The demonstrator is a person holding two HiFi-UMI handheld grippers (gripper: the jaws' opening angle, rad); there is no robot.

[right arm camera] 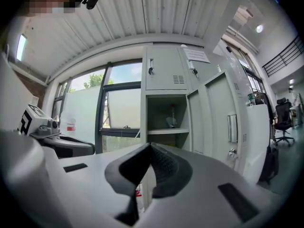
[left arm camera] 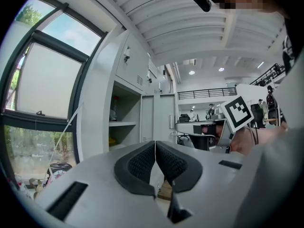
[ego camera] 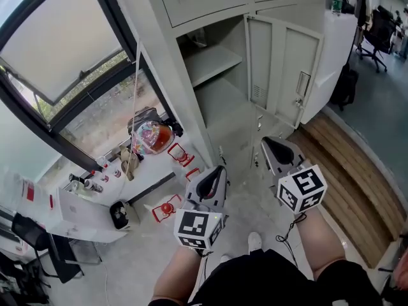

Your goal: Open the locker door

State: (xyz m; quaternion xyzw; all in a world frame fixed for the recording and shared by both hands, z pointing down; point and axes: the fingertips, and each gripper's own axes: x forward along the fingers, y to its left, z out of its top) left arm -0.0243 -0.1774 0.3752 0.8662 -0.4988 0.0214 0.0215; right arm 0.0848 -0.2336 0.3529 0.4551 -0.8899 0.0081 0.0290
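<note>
The grey metal locker (ego camera: pixel 210 18) stands ahead, its lower compartment open with a shelf (ego camera: pixel 213 62) inside. Its door (ego camera: pixel 299 75) is swung out to the right, with a handle (ego camera: pixel 303 83) on it. In the right gripper view the door (right arm camera: pixel 221 118) hangs open beside the bare compartment (right arm camera: pixel 168 122). My left gripper (ego camera: pixel 220 171) and right gripper (ego camera: pixel 268 144) are held low in front of the locker, apart from it. Both are shut, pads together, with nothing between them. The left gripper (left arm camera: pixel 155 144) and right gripper (right arm camera: pixel 151 146) both point toward the locker.
A large window (ego camera: pixel 57 50) fills the left. Below it, a white ledge (ego camera: pixel 95 196) carries small items and a colourful bag (ego camera: pixel 151 138). Red objects (ego camera: pixel 178 155) lie on the floor. A wooden strip (ego camera: pixel 344 171) runs on the right; an office chair (ego camera: pixel 379 30) stands farther off.
</note>
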